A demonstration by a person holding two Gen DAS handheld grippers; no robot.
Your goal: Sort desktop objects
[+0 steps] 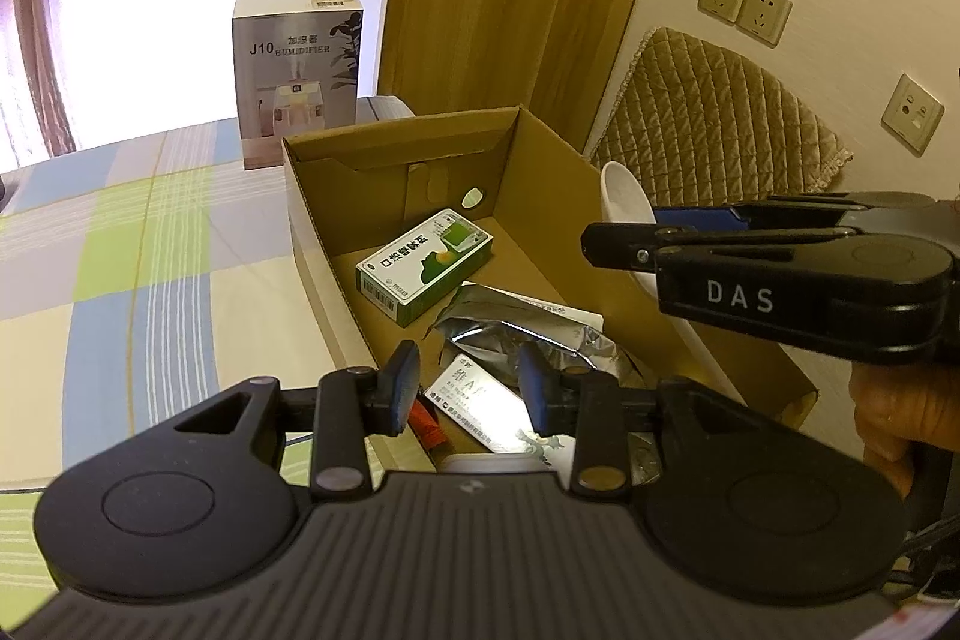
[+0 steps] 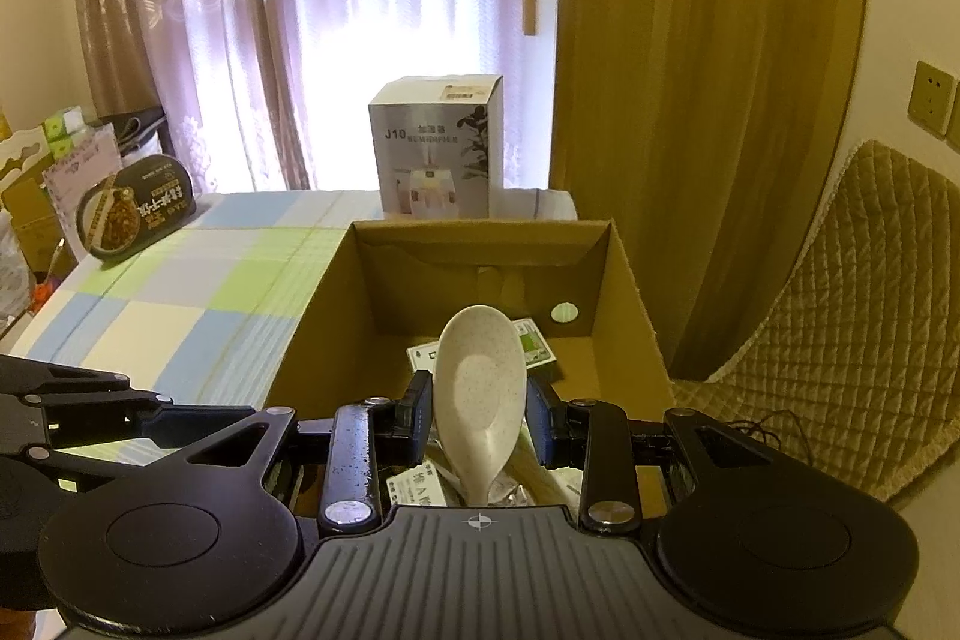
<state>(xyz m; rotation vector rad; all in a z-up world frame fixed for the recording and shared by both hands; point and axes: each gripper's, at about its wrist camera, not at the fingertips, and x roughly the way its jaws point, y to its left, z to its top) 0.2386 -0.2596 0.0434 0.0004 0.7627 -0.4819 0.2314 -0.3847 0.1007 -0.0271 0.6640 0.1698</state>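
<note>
Spoon, white and speckled, sits between the right tongs with its bowl pointing forward and its handle running back toward the camera. The jaws look spread a little wider than the bowl, and whether the pads actually touch it cannot be told. It hangs over the open cardboard box, so the step in hand appears to be dropping the spoon in with what is already sorted.

Left tongs hover over the near end of the same box, jaws wide apart and holding nothing. Below them lie a silver foil packet, a white medicine carton and, farther in, a green-and-white box.

Outward on the checked cloth of the bench stand a humidifier box and a tilted instant-meal bowl.

Next, the spoon probably needs lowering to the box floor and a clean release; the meal bowl looks like a likely later pick.
</note>
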